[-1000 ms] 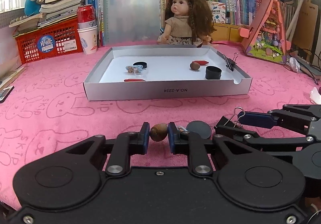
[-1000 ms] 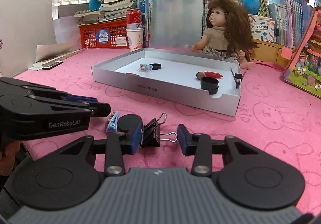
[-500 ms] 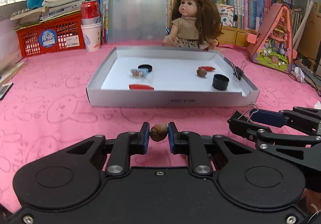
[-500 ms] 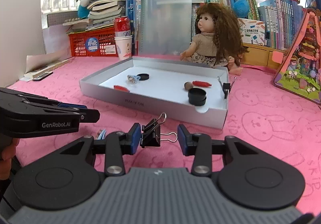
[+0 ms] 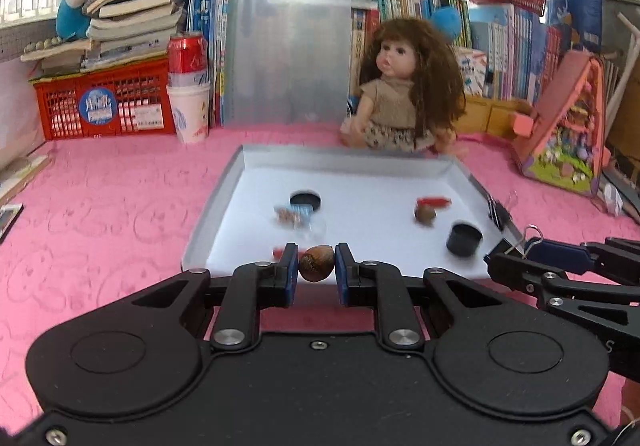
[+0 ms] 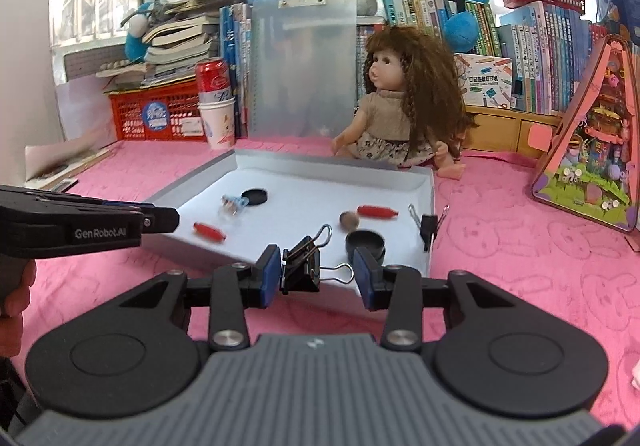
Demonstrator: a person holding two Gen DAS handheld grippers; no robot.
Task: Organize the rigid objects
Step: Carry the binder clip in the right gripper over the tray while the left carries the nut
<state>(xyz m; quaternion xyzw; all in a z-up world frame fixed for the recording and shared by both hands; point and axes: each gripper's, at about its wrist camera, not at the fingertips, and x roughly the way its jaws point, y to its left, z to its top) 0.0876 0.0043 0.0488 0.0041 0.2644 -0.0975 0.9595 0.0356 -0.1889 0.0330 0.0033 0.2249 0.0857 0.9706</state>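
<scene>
The brown nut [image 5: 317, 268] sits pinched between the blue pads of the left gripper [image 5: 317, 273], its long axis running roughly crosswise from pad to pad, tilted slightly up toward the right; it is held above the near edge of the shallow grey box [image 5: 208, 214]. The left gripper is narrow, closed on the nut, and points level and forward toward the box. The black binder clip [image 6: 302, 266] is caught in the right gripper [image 6: 316, 273]: its black body presses against the left pad, one wire handle reaches sideways to the right pad [image 6: 363, 274], and the other handle sticks up and away toward the box, so the clip's long axis lies across the jaws. That gripper stands at a medium width, closed on the clip, level, just short of the box's near wall. In the right wrist view the left gripper comes in from the left side, its tip over the box's near left corner. Inside the box lie a black disc [image 6: 255, 197], two red pieces [image 6: 209, 231] [image 6: 378, 211], another brown nut [image 6: 349, 220], a black cap [image 6: 366, 244] and a second binder clip [image 6: 428, 224] on the right wall. A doll [image 6: 394, 106] sits behind the box on the pink cloth [image 6: 520, 246].
</scene>
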